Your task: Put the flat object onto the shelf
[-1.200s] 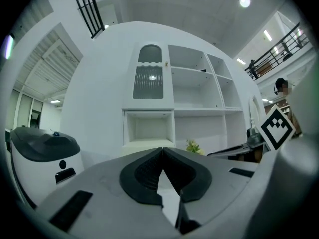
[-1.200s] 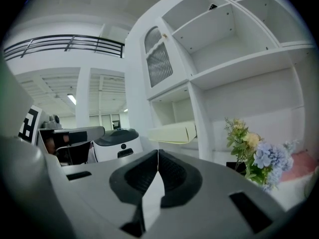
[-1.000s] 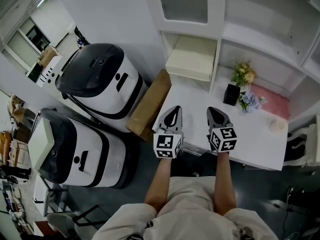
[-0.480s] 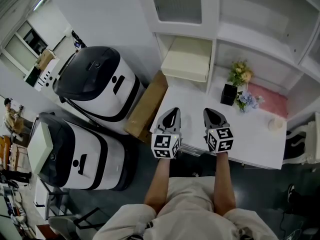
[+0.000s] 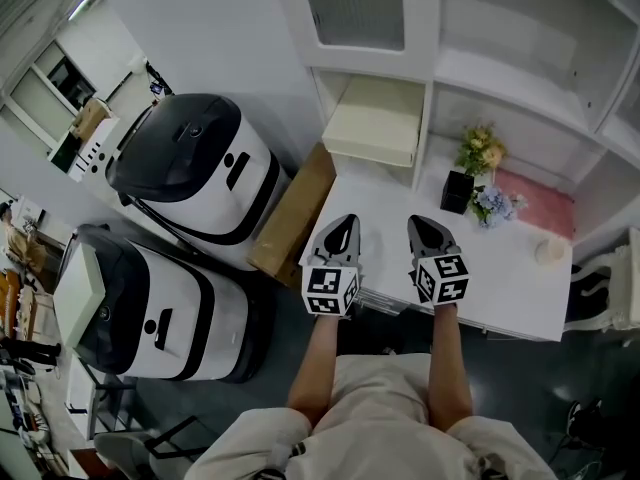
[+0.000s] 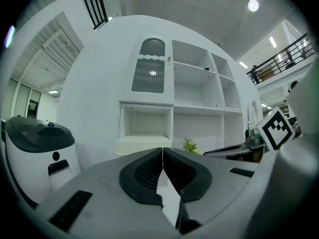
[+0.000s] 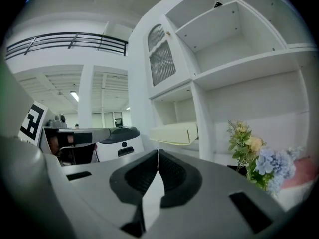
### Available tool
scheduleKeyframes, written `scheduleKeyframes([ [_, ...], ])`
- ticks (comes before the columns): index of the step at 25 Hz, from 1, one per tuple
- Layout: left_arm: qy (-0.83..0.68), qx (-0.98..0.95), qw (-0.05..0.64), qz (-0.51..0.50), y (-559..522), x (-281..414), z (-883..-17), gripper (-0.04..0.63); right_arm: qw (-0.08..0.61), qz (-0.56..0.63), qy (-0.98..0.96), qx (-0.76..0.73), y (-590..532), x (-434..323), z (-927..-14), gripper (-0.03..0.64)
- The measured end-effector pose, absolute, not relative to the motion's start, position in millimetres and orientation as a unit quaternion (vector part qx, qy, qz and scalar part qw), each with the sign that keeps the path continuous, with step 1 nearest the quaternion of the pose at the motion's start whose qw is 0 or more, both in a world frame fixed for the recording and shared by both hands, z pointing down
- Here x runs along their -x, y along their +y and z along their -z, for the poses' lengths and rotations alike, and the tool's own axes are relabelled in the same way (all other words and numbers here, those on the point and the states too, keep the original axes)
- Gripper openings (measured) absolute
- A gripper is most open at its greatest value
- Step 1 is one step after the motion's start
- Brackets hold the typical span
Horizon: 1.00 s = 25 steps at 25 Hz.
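A flat cream box (image 5: 375, 118) lies in the lower left cubby of the white shelf unit (image 5: 432, 73). It also shows in the left gripper view (image 6: 142, 144) and the right gripper view (image 7: 174, 133). My left gripper (image 5: 347, 224) hovers over the near left part of the white desk (image 5: 500, 293), well short of the box. Its jaws are shut with nothing between them (image 6: 162, 151). My right gripper (image 5: 426, 224) hangs beside it, also shut and empty (image 7: 158, 153). Both point toward the shelf.
A black vase (image 5: 461, 189) with yellow and blue flowers (image 7: 259, 158) stands on the desk right of the cubby, with a pink mat (image 5: 545, 200) and a small white cup (image 5: 550, 251) further right. Two white-and-black machines (image 5: 195, 158) and a cardboard box (image 5: 295, 213) stand left of the desk.
The head view has shifted slightly. Both grippers stay side by side above the desk, shut and empty.
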State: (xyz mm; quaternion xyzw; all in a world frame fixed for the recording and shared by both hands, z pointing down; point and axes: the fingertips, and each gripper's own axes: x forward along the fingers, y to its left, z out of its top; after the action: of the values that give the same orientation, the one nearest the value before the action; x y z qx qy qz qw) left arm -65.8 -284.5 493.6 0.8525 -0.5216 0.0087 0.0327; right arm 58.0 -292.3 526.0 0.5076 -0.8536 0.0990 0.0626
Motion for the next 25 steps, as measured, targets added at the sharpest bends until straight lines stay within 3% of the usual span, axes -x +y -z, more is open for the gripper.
scheduleKeyframes([
  [25,-0.525,-0.85,0.044,-0.01,-291.5,59.7,-500.4,0.011,0.06,-0.09,-0.854,-0.508,-293.5,-63.9,-524.4,0.067],
])
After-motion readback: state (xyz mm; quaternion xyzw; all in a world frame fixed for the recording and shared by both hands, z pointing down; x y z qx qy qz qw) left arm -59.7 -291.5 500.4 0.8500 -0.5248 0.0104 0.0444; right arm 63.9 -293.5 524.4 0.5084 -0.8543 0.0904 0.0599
